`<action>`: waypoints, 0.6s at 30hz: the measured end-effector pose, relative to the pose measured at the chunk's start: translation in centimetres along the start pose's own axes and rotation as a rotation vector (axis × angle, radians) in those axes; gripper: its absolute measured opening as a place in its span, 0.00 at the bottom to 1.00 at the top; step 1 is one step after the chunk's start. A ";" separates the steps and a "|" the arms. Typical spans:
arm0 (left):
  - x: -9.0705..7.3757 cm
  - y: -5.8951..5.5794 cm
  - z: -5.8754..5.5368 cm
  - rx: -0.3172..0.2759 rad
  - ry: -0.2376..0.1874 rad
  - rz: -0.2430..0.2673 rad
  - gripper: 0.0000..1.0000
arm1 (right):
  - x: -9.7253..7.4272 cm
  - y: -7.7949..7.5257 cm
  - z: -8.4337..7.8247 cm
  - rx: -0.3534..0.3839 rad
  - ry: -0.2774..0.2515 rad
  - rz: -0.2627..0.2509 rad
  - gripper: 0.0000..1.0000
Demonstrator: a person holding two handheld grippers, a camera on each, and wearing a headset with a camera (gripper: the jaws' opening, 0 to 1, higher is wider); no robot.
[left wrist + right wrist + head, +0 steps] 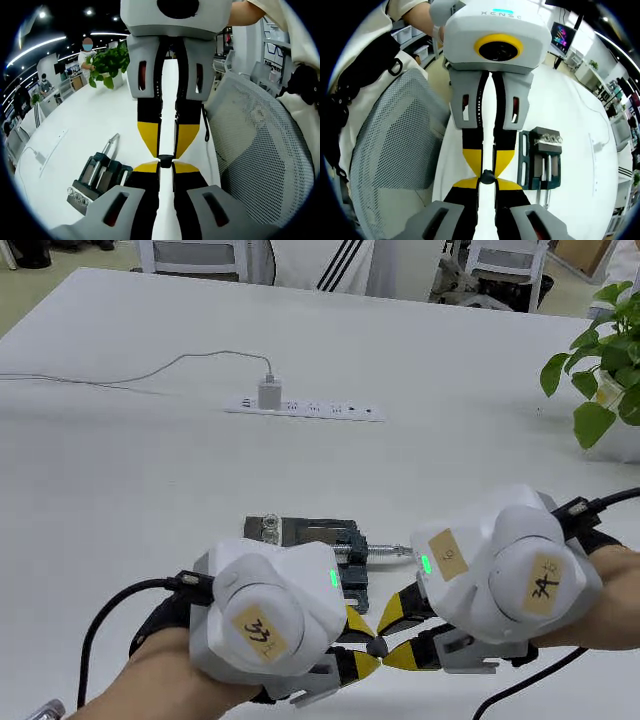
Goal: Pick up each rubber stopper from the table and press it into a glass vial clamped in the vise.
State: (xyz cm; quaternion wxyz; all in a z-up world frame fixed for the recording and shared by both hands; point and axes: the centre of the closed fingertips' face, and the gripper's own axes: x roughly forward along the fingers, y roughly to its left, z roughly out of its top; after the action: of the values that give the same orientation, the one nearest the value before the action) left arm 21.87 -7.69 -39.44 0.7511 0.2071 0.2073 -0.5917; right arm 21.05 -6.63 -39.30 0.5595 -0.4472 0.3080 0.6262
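White rounded plastic left gripper [366, 646]: yellow-and-black jaws, green indicator light [334, 578], tan paper sticker with handwritten numerals [258, 632], black cable [100, 625], black wrist strap [165, 612]. Matching white right gripper [390, 643]: two tan stickers [543, 583], black cord [518, 692].

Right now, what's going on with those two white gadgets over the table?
A person holds a white-and-yellow gripper in each hand. The left gripper and right gripper meet tip to tip over the white table, jaws nearly closed, and both seem to pinch one small dark rubber stopper. Just beyond sits a dark metal vise clamping clear glass vials. The stopper is not in a vial yet.
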 end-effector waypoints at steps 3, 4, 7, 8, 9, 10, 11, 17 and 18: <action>0.0 -0.1 0.0 -0.008 -0.002 0.002 0.05 | 0.0 0.1 0.0 -0.003 0.001 0.001 0.07; 0.0 -0.1 0.0 -0.014 -0.003 0.004 0.05 | 0.0 0.1 0.0 -0.005 -0.001 0.001 0.07; 0.0 -0.2 0.0 -0.027 -0.018 0.006 0.05 | -0.1 0.2 0.0 0.003 -0.016 0.009 0.08; -0.1 -0.2 0.0 -0.030 -0.023 0.008 0.04 | -0.1 0.2 0.0 0.013 -0.027 0.011 0.08; -0.2 -0.2 0.0 -0.041 -0.035 0.011 0.04 | -0.1 0.2 -0.1 0.035 -0.037 0.013 0.08; -0.2 -0.2 0.0 -0.047 -0.038 0.014 0.04 | -0.2 0.1 0.1 0.051 -0.062 0.014 0.09; -0.2 -0.2 0.0 -0.050 -0.039 0.019 0.04 | -0.3 0.0 0.2 0.083 -0.080 0.007 0.10; -0.5 0.1 0.1 -0.049 -0.049 0.029 0.04 | -1.1 -0.4 0.4 0.200 -0.163 0.020 0.14; -0.5 0.2 0.2 -0.049 -0.054 0.032 0.04 | -1.1 -0.4 0.3 0.205 -0.169 0.020 0.13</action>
State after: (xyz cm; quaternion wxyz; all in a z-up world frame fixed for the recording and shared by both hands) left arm 21.91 -7.31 -38.98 0.7706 0.1756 0.1980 -0.5798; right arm 21.38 -6.74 -38.07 0.6198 -0.3301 0.3270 0.6324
